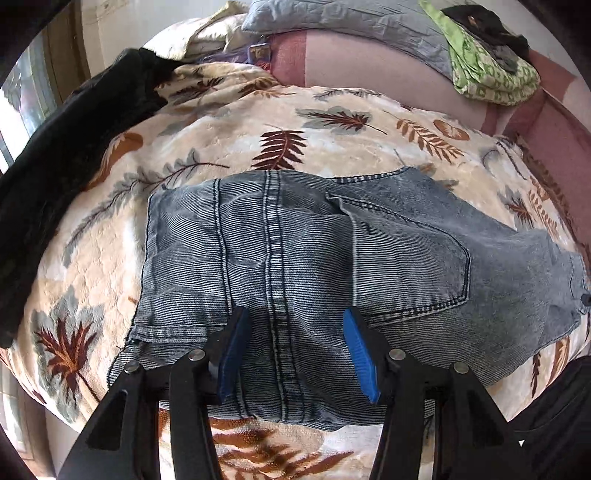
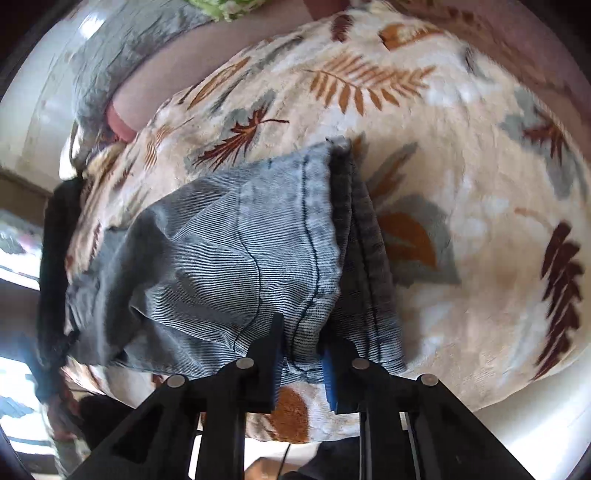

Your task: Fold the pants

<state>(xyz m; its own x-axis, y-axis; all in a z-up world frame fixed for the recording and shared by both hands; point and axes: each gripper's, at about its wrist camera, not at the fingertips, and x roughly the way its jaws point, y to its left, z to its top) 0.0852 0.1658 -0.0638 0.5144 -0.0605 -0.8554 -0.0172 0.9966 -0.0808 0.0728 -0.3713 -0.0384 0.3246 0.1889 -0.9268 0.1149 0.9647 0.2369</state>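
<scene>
Grey-blue ribbed jeans (image 1: 314,258) lie folded on a leaf-patterned blanket (image 1: 258,122), back pocket up. My left gripper (image 1: 293,323) is open, its blue pads apart just above the jeans' centre seam. In the right wrist view the jeans (image 2: 221,258) are bunched and lifted off the blanket (image 2: 461,221). My right gripper (image 2: 301,332) is shut on a fold of the jeans near a seam, beside the darker waistband edge (image 2: 362,258).
A black garment (image 1: 66,155) lies at the blanket's left edge. A grey pillow (image 1: 351,22) and a green patterned cloth (image 1: 491,70) with a dark item on it lie at the back on a pink sheet (image 1: 369,70).
</scene>
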